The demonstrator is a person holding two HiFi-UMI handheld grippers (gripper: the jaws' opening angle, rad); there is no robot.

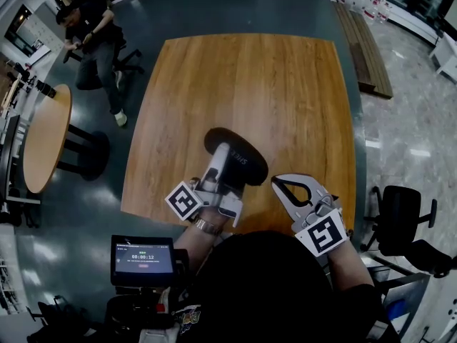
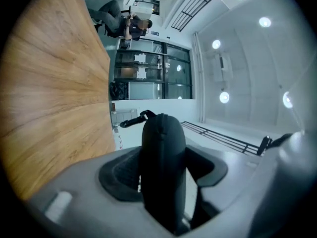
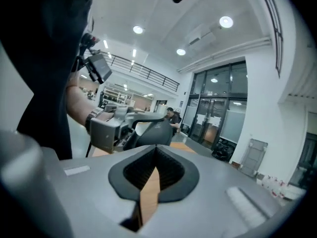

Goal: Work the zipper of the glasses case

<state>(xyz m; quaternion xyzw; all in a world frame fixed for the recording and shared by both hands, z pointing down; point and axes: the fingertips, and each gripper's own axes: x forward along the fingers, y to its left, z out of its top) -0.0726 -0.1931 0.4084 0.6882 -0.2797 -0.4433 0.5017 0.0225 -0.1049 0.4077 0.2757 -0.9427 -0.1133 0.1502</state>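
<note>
A black glasses case (image 1: 246, 164) is held just above the near edge of the wooden table (image 1: 243, 84). My left gripper (image 1: 223, 156) is shut on it. In the left gripper view the case (image 2: 163, 148) stands edge-on between the two pads, its seam facing the camera and a black pull strap (image 2: 134, 119) sticking out at the far end. My right gripper (image 1: 275, 183) hovers to the right of the case, shut and holding nothing. In the right gripper view its tips (image 3: 156, 150) meet, and the case (image 3: 154, 133) and the left gripper (image 3: 111, 128) show just beyond them.
A person (image 1: 93, 34) sits at the back left beside a round wooden table (image 1: 46, 134). A black chair (image 1: 400, 213) stands at the right, a wooden bench (image 1: 364, 48) at the far right. A small screen (image 1: 143, 257) hangs at the wearer's left.
</note>
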